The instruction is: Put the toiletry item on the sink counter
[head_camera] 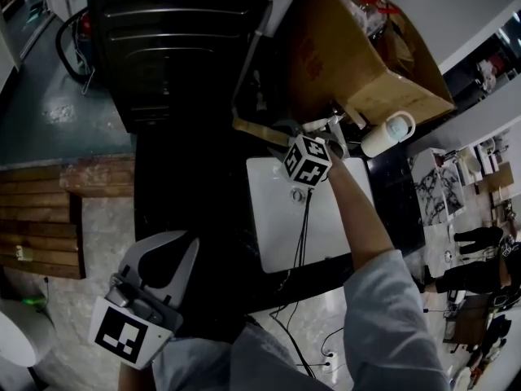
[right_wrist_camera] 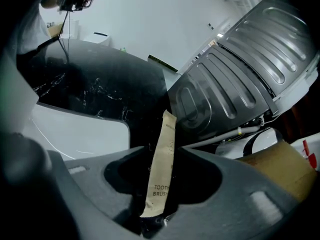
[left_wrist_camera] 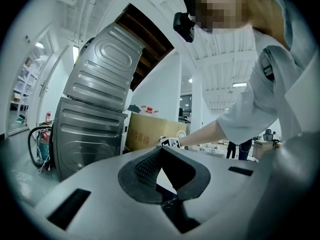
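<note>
A tan paper toothbrush packet point(right_wrist_camera: 161, 169) stands upright between the jaws of my right gripper point(right_wrist_camera: 165, 151). The jaws stand wide, with dark gaps on both sides of the packet, so the pads do not press on it. Its top end points at the black marble counter point(right_wrist_camera: 90, 84), just beyond the corner of the white sink basin point(right_wrist_camera: 75, 134). In the head view my right gripper point(head_camera: 319, 129) hangs over the far edge of the basin point(head_camera: 277, 235), and the packet is hidden there. My left gripper point(head_camera: 165, 247) is low at the left, its tips together and empty.
A large metal appliance point(head_camera: 171, 39) stands behind the counter. Beside it is a cardboard box point(head_camera: 350, 63) with a white cup point(head_camera: 387, 133) next to it. A cable point(head_camera: 303, 218) runs across the basin. A wooden slatted bench point(head_camera: 49, 218) is at the left.
</note>
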The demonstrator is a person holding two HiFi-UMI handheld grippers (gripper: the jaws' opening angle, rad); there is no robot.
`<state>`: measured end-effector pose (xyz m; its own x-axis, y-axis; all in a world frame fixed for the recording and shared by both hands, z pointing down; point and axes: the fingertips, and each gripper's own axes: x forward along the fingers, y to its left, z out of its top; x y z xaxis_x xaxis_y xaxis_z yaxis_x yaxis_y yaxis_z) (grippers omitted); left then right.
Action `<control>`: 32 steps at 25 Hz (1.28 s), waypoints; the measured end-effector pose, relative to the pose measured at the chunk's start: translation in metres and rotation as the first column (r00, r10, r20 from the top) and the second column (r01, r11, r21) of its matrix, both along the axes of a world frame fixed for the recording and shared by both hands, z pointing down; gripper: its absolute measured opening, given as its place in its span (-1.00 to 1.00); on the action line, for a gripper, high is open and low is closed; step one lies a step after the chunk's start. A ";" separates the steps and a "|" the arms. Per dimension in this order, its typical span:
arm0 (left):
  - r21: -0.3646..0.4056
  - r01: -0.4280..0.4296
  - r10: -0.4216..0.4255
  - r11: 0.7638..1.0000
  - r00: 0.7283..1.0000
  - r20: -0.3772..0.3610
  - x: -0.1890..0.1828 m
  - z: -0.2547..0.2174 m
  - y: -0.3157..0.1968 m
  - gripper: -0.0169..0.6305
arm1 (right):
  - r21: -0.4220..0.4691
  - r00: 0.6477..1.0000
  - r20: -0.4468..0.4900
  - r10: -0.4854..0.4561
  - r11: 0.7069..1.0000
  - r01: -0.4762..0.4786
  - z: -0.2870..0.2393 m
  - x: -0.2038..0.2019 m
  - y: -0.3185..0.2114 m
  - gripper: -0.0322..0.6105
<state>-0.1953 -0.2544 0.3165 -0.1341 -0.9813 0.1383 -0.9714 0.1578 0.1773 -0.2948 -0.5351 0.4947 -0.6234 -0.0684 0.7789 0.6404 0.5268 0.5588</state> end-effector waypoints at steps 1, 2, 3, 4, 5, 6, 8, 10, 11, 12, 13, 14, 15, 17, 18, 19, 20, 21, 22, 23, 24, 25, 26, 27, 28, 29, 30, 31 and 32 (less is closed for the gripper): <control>0.001 -0.001 0.001 1.000 1.000 -0.001 0.002 0.000 -0.001 -0.93 | -0.006 1.000 0.020 0.004 1.000 -0.004 -0.004 0.000 0.001 -0.36; 0.003 -0.002 0.002 1.000 1.000 -0.001 0.003 -0.001 -0.001 -0.93 | -0.015 0.999 0.043 0.012 1.000 -0.011 -0.008 0.000 0.002 -0.37; 0.005 -0.004 0.004 1.000 1.000 -0.001 0.005 -0.002 -0.002 -0.93 | -0.026 0.997 0.067 0.024 0.999 -0.022 -0.013 0.000 0.003 -0.37; 0.006 -0.005 0.005 1.000 1.000 0.000 0.008 -0.003 -0.002 -0.93 | -0.040 0.995 0.093 0.038 0.999 -0.034 -0.019 0.000 0.004 -0.37; 0.007 -0.007 0.007 1.000 1.000 0.002 0.010 -0.004 -0.002 -0.93 | -0.056 0.991 0.119 0.053 0.997 -0.047 -0.025 0.001 0.005 -0.37; 0.008 -0.010 0.010 1.000 1.000 0.004 0.013 -0.006 -0.002 -0.93 | -0.078 0.987 0.147 0.071 0.995 -0.061 -0.032 0.002 0.007 -0.38; 0.012 -0.014 0.014 1.000 1.000 0.010 0.020 -0.009 -0.003 -0.93 | -0.135 0.971 0.204 0.126 0.986 -0.100 -0.048 0.005 0.009 -0.41; 0.013 -0.020 0.020 1.000 1.000 0.012 0.029 -0.012 -0.004 -0.93 | -0.204 0.944 0.263 0.200 0.968 -0.148 -0.064 0.010 0.009 -0.72; 0.013 -0.024 0.024 1.000 1.000 0.014 0.033 -0.014 -0.004 -0.93 | -0.244 0.928 0.289 0.237 0.955 -0.168 -0.072 0.012 0.011 -0.82; 0.014 -0.028 0.028 0.999 0.999 0.017 0.038 -0.017 -0.004 -0.93 | -0.291 0.911 0.309 0.274 0.939 -0.183 -0.080 0.016 0.013 -0.87; 0.016 -0.032 0.032 0.999 0.999 0.019 0.043 -0.019 -0.004 -0.93 | -0.342 0.894 0.323 0.310 0.919 -0.195 -0.087 0.020 0.017 -0.89; 0.017 -0.035 0.035 0.999 0.999 0.020 0.047 -0.021 -0.004 -0.93 | -0.389 0.878 0.334 0.343 0.899 -0.203 -0.095 0.025 0.022 -0.90; 0.019 -0.038 0.037 0.999 0.999 0.022 0.051 -0.023 -0.004 -0.93 | -0.426 0.862 0.346 0.370 0.881 -0.208 -0.103 0.031 0.026 -0.90; 0.027 -0.039 0.039 0.999 0.999 0.024 0.060 -0.028 -0.002 -0.93 | -0.474 0.829 0.376 0.415 0.854 -0.213 -0.120 0.044 0.035 -0.90; 0.031 -0.039 0.038 0.999 0.999 0.025 0.064 -0.029 -0.001 -0.93 | -0.490 0.812 0.389 0.434 0.844 -0.217 -0.127 0.051 0.039 -0.90; 0.034 -0.038 0.037 0.999 0.999 0.027 0.068 -0.031 0.000 -0.93 | -0.505 0.797 0.400 0.452 0.835 -0.220 -0.134 0.058 0.043 -0.90; 0.037 -0.037 0.036 0.999 0.999 0.029 0.072 -0.033 0.001 -0.93 | -0.522 0.783 0.409 0.469 0.824 -0.221 -0.140 0.066 0.048 -0.90; 0.039 -0.036 0.034 0.999 0.999 0.031 0.076 -0.036 0.002 -0.93 | -0.542 0.769 0.416 0.485 0.811 -0.218 -0.147 0.074 0.053 -0.90; 0.041 -0.035 0.033 0.999 0.999 0.033 0.080 -0.038 0.003 -0.93 | -0.566 0.755 0.422 0.503 0.796 -0.214 -0.154 0.083 0.058 -0.90; 0.042 -0.034 0.033 0.999 0.999 0.034 0.085 -0.040 0.004 -0.93 | -0.592 0.738 0.425 0.524 0.778 -0.212 -0.161 0.092 0.064 -0.91; 0.043 -0.034 0.033 0.998 0.999 0.035 0.089 -0.042 0.006 -0.93 | -0.617 0.720 0.425 0.549 0.757 -0.213 -0.168 0.103 0.069 -0.91; 0.044 -0.034 0.032 0.998 0.999 0.036 0.093 -0.043 0.007 -0.93 | -0.641 0.699 0.422 0.578 0.735 -0.221 -0.174 0.114 0.074 -0.91; 0.046 -0.034 0.032 0.998 0.999 0.037 0.097 -0.045 0.009 -0.93 | -0.663 0.675 0.418 0.608 0.712 -0.230 -0.179 0.127 0.078 -0.91; 0.051 -0.035 0.033 0.998 0.999 0.042 0.102 -0.046 0.011 -0.93 | -0.684 0.651 0.416 0.635 0.690 -0.236 -0.185 0.140 0.083 -0.91; 0.061 -0.040 0.036 0.997 0.998 0.057 0.106 -0.048 0.013 -0.93 | -0.702 0.629 0.417 0.656 0.672 -0.236 -0.190 0.152 0.089 -0.91; 0.078 -0.048 0.042 0.996 0.995 0.087 0.110 -0.052 0.015 -0.93 | -0.715 0.610 0.421 0.672 0.659 -0.233 -0.196 0.165 0.095 -0.91; 0.096 -0.060 0.047 0.994 0.991 0.125 0.114 -0.055 0.017 -0.93 | -0.724 0.594 0.427 0.682 0.651 -0.227 -0.202 0.178 0.102 -0.91; 0.110 -0.069 0.052 0.991 0.987 0.154 0.119 -0.059 0.019 -0.93 | -0.733 0.579 0.435 0.690 0.645 -0.218 -0.209 0.190 0.109 -0.91; 0.118 -0.074 0.054 0.990 0.985 0.167 0.124 -0.062 0.022 -0.93 | -0.742 0.563 0.443 0.698 0.638 -0.206 -0.216 0.203 0.116 -0.91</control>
